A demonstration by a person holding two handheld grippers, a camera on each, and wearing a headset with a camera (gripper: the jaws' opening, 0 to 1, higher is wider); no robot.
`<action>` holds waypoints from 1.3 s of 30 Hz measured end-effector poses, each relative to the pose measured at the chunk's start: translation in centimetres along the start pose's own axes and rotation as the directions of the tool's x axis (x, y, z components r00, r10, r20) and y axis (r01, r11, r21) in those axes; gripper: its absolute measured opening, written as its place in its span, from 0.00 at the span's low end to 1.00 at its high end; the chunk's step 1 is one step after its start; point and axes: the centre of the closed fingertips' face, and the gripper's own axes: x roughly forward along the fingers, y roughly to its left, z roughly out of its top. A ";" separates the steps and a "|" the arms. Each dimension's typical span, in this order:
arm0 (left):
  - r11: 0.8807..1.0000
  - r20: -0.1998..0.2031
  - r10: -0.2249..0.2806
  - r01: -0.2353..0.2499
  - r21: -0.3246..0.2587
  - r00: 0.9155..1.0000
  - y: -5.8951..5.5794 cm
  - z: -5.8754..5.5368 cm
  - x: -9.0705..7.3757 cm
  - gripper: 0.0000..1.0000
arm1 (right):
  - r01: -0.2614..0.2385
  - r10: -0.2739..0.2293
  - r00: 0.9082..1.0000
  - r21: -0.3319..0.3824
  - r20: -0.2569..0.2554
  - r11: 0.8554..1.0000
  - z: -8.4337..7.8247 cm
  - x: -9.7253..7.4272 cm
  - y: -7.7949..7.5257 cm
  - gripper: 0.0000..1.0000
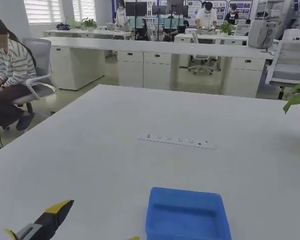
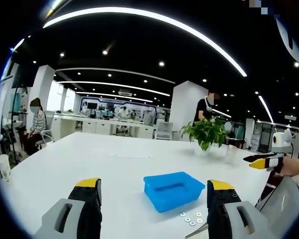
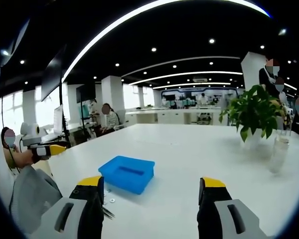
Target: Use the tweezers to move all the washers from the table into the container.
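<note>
Opening step, nothing picked up yet. Your left gripper (image 2: pixel 154 185) and right gripper (image 3: pixel 151 182) hover with fingers spread wide and empty. The washers (image 2: pixel 191 218) lie on the tabletop (image 2: pixel 89 159) just beside the blue container (image 2: pixel 172 189), with the tweezers (image 3: pixel 108 213) next to them. Next, probably: lower one gripper and close it on the tweezers.

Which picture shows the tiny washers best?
The left gripper view: several washers lie in plain sight on the table beside the blue container. The right gripper view catches a couple, tiny, beside its jaw. The head view looks farther up the table.
</note>
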 end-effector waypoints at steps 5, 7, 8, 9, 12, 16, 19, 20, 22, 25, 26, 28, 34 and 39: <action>1.000 -0.079 -0.025 0.026 0.016 0.997 -0.3 -1.2 0.1 0.89 | 0.001 -0.003 0.998 -0.029 -0.065 1.000 -0.6 0.4 0.2 0.77; 0.996 -0.150 -0.051 0.062 0.066 0.987 -0.7 -2.3 0.2 0.88 | 0.000 -0.010 0.990 -0.069 -0.139 0.998 -1.7 0.6 0.2 0.79; 0.993 -0.207 -0.077 0.093 0.072 0.975 -1.2 -3.2 0.2 0.86 | -0.010 -0.002 0.986 -0.068 -0.166 0.998 -2.1 0.8 0.5 0.80; 0.992 -0.229 -0.082 0.102 0.074 0.970 -1.3 -3.5 0.2 0.83 | -0.034 0.022 0.981 -0.062 -0.195 0.997 -2.6 1.3 1.0 0.80; 0.971 -0.341 -0.160 0.210 0.114 0.926 -2.6 -5.2 0.3 0.73 | -0.087 0.057 0.966 -0.109 -0.252 0.990 -3.9 2.2 1.4 0.70; 0.935 -0.430 -0.292 0.350 0.060 0.854 -4.8 -6.4 0.8 0.53 | -0.208 0.162 0.939 -0.127 -0.303 0.970 -4.9 3.5 4.1 0.55; 0.907 -0.479 -0.349 0.420 0.044 0.805 -5.6 -7.3 1.3 0.48 | -0.272 0.220 0.919 -0.120 -0.327 0.955 -5.3 4.1 5.8 0.48; 0.896 -0.496 -0.355 0.440 0.063 0.793 -5.8 -7.6 1.5 0.47 | -0.287 0.236 0.913 -0.114 -0.332 0.951 -5.4 4.3 6.3 0.47; 0.873 -0.538 -0.370 0.482 0.077 0.757 -6.3 -8.4 1.7 0.45 | -0.311 0.257 0.904 -0.115 -0.341 0.943 -5.7 4.6 6.9 0.45; 0.835 -0.586 -0.399 0.544 0.086 0.705 -7.0 -9.4 1.8 0.43 | -0.371 0.301 0.876 -0.127 -0.377 0.920 -6.5 4.9 8.1 0.41; 0.820 -0.608 -0.411 0.567 0.079 0.679 -7.4 -10.0 1.8 0.42 | -0.392 0.316 0.864 -0.130 -0.392 0.911 -6.9 4.9 8.4 0.40; 0.796 -0.642 -0.428 0.602 0.067 0.637 -7.7 -11.0 1.7 0.40 | -0.419 0.334 0.848 -0.134 -0.411 0.898 -7.4 5.0 8.9 0.38; 0.741 -0.708 -0.436 0.668 0.069 0.556 -8.1 -13.0 1.4 0.35 | -0.520 0.380 0.777 -0.173 -0.501 0.836 -9.4 5.1 10.4 0.34; 0.716 -0.737 -0.433 0.694 0.069 0.520 -8.2 -14.2 1.7 0.29 | -0.590 0.410 0.724 -0.189 -0.555 0.785 -10.7 5.4 11.4 0.28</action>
